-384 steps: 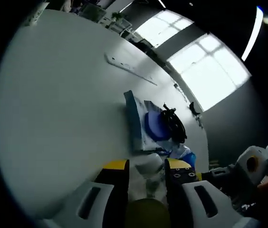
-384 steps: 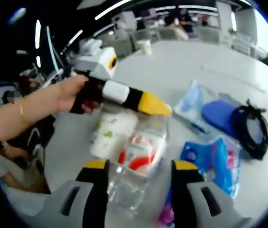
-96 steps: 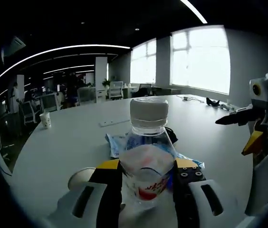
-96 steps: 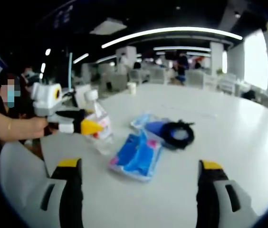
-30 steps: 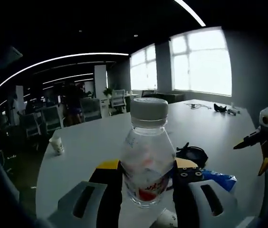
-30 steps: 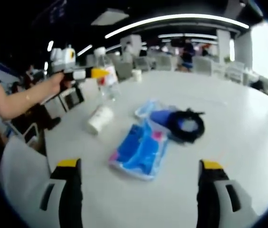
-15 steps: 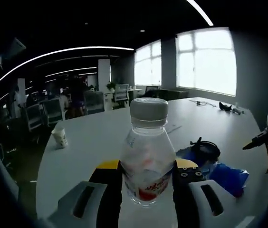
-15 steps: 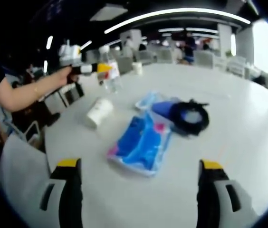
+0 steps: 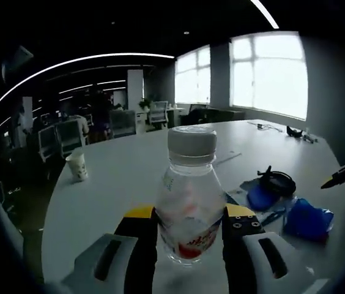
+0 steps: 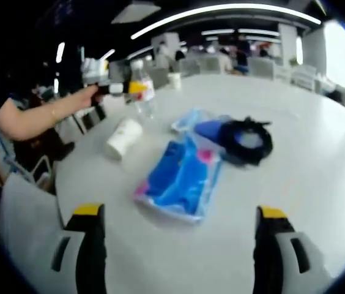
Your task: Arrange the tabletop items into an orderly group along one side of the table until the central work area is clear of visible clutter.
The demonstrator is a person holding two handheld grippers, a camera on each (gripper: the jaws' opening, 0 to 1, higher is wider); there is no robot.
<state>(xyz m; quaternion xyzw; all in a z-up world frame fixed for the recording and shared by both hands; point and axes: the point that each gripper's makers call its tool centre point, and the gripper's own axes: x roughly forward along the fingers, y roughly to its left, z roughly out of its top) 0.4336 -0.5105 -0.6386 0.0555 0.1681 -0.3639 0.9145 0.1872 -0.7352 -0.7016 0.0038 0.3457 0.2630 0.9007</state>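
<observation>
At the far left of the left gripper view one paper cup [image 9: 77, 166] was seen upright on the worktop [image 9: 117, 184]. At centre, one clear bottle [image 9: 189, 195] with a white cap was gripped at its lower body by the left tongs [image 9: 189, 215], clenched on it and held upright. It was judged light, nearly empty, thin-walled and slick, best held low on the body without crushing. To the right, one black cable coil [image 9: 275, 182] and one blue packet [image 9: 307, 218] were counted. In the right gripper view, one white cup [image 10: 123, 137] lay tipped at the left, one blue packet [image 10: 178, 178] at centre, soft and crinkly, best pinched at an edge. The right tongs [image 10: 177, 234] were spread wide, grasping nothing.
</observation>
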